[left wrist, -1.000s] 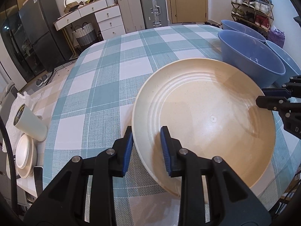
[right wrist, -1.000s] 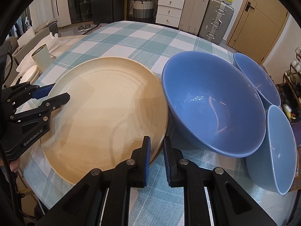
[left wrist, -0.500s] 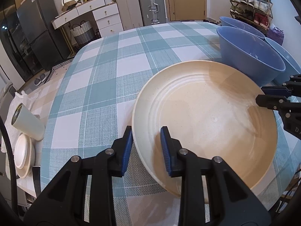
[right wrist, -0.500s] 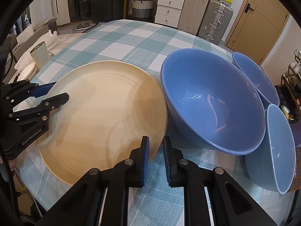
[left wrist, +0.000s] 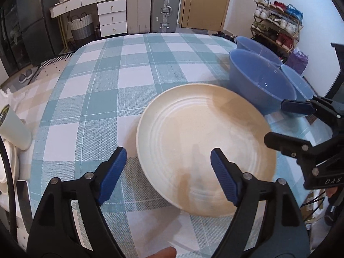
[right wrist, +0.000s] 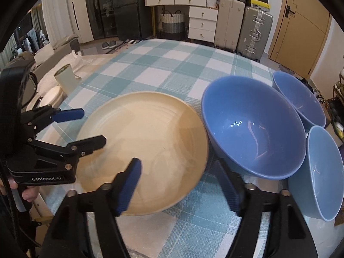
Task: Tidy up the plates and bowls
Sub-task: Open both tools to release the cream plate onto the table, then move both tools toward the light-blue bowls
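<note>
A large cream plate (left wrist: 204, 142) lies flat on the checked tablecloth (left wrist: 111, 81); it also shows in the right wrist view (right wrist: 146, 146). My left gripper (left wrist: 167, 176) is open, its jaws wide apart astride the plate's near-left rim, holding nothing. My right gripper (right wrist: 180, 185) is open too, astride the plate's rim on the opposite side. A big blue bowl (right wrist: 253, 129) stands just right of the plate, with two smaller blue bowls (right wrist: 301, 99) (right wrist: 324, 172) beyond and beside it.
A cream tumbler (left wrist: 15, 129) and small white plates (left wrist: 6, 167) sit off the table's left edge. Suitcases (left wrist: 163, 8), drawers and a shoe rack (left wrist: 277, 28) stand behind the table. The three blue bowls (left wrist: 260, 81) crowd the table's right edge.
Both grippers opened and let go of the plate's rim. The plate now rests flat on the cloth, and both grippers have pulled back a little.
</note>
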